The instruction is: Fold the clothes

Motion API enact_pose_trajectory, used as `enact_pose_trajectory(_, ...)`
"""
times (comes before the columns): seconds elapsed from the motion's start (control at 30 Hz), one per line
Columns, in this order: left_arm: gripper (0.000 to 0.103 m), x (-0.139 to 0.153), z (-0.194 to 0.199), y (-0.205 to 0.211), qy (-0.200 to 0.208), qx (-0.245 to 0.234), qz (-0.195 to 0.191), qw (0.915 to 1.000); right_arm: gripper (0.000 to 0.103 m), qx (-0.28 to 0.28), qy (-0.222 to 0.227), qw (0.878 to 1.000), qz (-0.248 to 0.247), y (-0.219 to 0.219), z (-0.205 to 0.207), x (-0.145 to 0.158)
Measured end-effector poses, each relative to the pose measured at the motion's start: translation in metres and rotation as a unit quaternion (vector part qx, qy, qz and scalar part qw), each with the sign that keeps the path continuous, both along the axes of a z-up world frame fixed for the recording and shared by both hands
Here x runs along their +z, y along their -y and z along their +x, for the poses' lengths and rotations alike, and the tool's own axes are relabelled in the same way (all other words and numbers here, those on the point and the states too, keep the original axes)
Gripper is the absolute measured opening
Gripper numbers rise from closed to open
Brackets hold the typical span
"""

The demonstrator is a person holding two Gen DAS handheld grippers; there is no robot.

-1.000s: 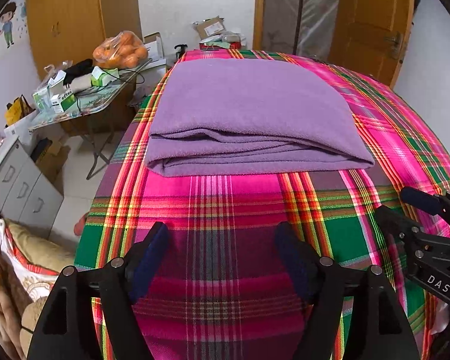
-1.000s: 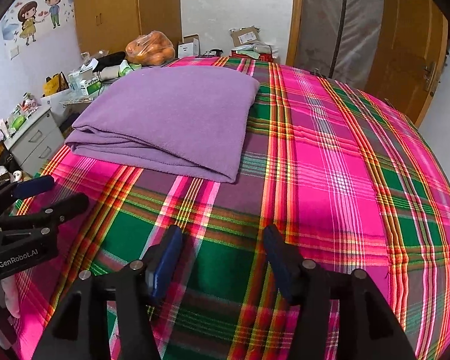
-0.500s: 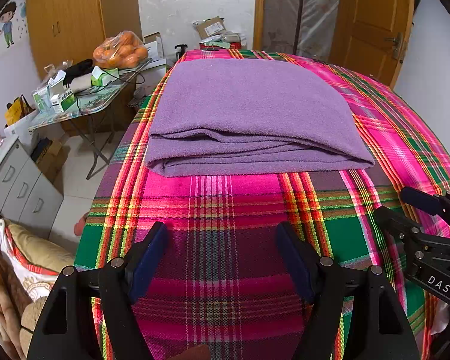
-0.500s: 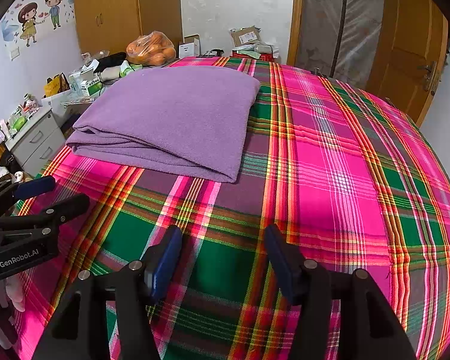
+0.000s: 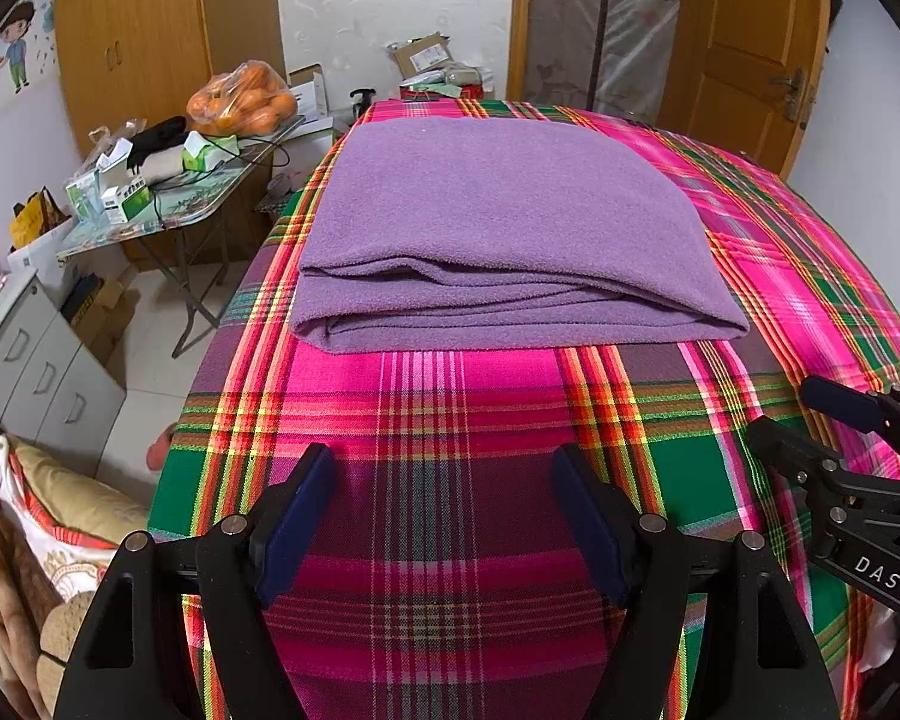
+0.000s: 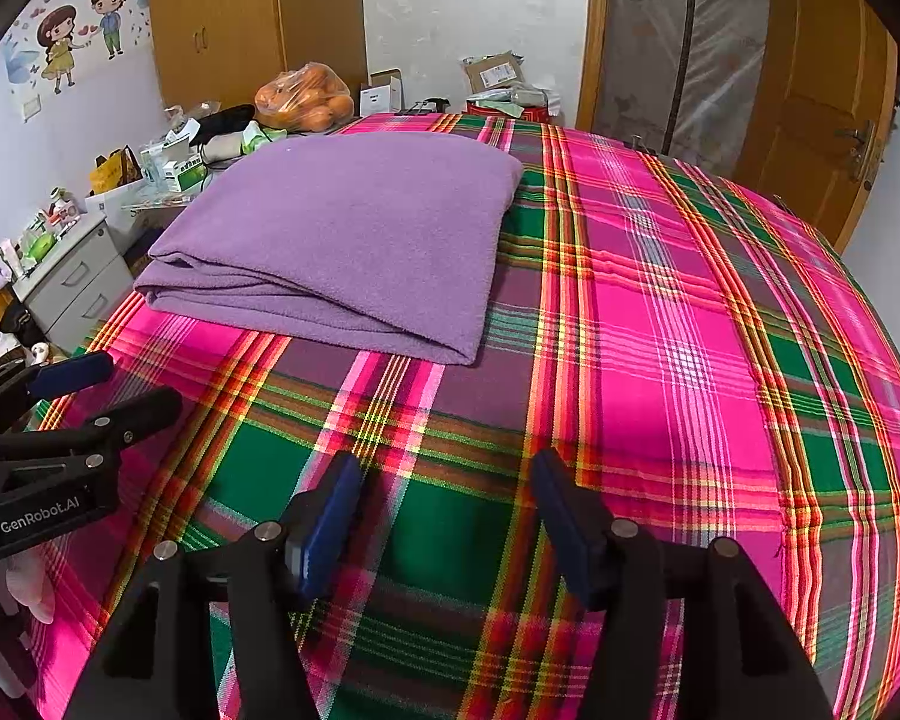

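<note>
Left gripper (image 5: 444,516): jaws spread wide, holding nothing, over the plaid bedspread (image 5: 450,408). Right gripper (image 6: 444,510): same, spread wide and empty. Ahead of both, well apart from the fingertips, the folded purple blanket (image 5: 498,228) lies flat; directly ahead of the left gripper, ahead-left of the right.

Left gripper (image 5: 444,516): matte black frame, two angular arms, dark navy pads lining the jaws, round silver screw heads at the pivots; white "GenRobot.AI" lettering on its side, seen at 9 o'clock in the right wrist view.

Right gripper (image 6: 444,516): same black frame, brighter blue pads, silver screws; white "DAS" marking, seen at 4 o'clock in the left wrist view.
</note>
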State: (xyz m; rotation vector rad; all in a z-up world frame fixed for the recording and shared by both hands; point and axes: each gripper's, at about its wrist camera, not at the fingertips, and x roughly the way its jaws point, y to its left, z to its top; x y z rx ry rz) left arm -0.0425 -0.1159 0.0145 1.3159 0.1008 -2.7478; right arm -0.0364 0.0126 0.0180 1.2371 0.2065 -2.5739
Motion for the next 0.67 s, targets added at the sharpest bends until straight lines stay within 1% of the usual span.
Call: enact_pose_trajectory(0.67,0.076,0.0,0.0009,0.0017,-0.001,0.0,0.0,1.0,0.06,0.0,0.0,1.0,0.0,0.0001,0.0,-0.0001)
